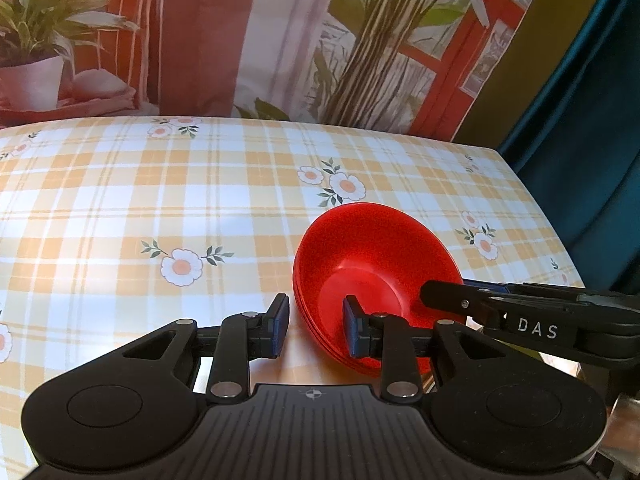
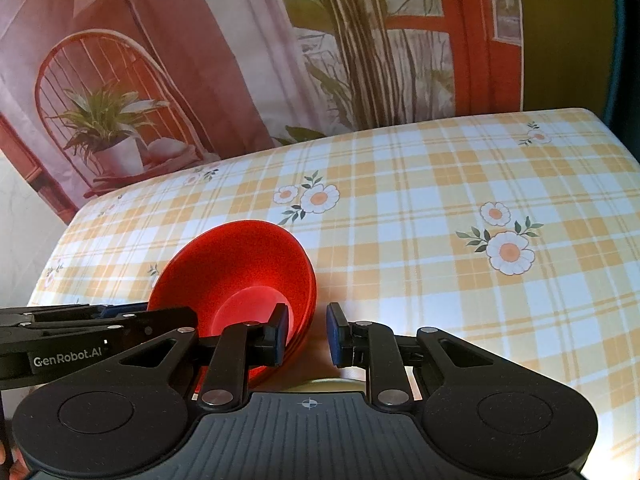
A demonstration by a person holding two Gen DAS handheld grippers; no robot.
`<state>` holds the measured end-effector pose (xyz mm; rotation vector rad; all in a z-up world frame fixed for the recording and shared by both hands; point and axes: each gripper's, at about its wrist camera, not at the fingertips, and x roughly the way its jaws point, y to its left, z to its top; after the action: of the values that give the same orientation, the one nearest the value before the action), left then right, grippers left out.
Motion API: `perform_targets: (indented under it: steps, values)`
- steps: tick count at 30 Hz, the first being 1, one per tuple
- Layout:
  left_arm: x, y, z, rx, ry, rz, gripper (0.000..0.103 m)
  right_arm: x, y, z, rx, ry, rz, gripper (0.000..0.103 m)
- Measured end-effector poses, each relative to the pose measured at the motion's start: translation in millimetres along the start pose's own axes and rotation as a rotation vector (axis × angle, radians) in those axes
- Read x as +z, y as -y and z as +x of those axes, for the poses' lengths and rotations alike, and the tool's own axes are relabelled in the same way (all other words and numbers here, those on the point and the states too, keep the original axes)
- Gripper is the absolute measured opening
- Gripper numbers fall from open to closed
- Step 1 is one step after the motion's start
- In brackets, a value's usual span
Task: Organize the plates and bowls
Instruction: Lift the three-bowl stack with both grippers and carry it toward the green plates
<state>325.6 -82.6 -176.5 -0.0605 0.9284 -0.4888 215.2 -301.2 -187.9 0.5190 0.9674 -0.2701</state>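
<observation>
A nested stack of red bowls (image 1: 372, 264) rests on the checked tablecloth (image 1: 160, 200). My left gripper (image 1: 316, 326) straddles the stack's left rim, one finger inside the top bowl and one outside, with a gap at the outer pad, so it is open. My right gripper (image 2: 307, 334) straddles the opposite rim of the red bowls (image 2: 240, 268) the same way, its outer pad clear of the wall, also open. Each gripper shows in the other's view: the right gripper (image 1: 444, 290) at the far rim, the left gripper (image 2: 160, 314) likewise.
The yellow-and-white cloth with daisy prints (image 2: 460, 200) covers the whole table. A printed backdrop (image 1: 240, 40) of plants and a chair hangs right behind the table's far edge. A dark teal curtain (image 1: 592, 120) stands past the table's right edge.
</observation>
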Motion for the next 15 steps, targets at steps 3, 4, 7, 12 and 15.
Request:
perform_targets:
  steps: [3,4,7,12,15]
  values:
    - [-0.3,-1.8,1.3,-0.001,-0.001,-0.009,0.03,0.0,0.2,1.1,0.002,-0.002,-0.001,0.02]
    - [-0.5,-2.8,1.5,-0.002,-0.002,-0.012,0.03,0.0,-0.3,1.5,0.002,-0.003,0.0,0.02]
    - [-1.6,-4.8,2.7,-0.007,-0.003,-0.018,0.029,-0.5,-1.2,3.6,0.003,-0.007,-0.001,0.02]
    - [-1.6,-5.3,3.8,-0.033,-0.002,-0.017,0.019,-1.5,-2.6,7.8,0.012,-0.017,0.001,0.02]
    - [-1.7,-4.5,4.0,-0.029,0.0,-0.014,0.019,-1.3,-4.0,9.2,0.02,-0.021,-0.003,0.02]
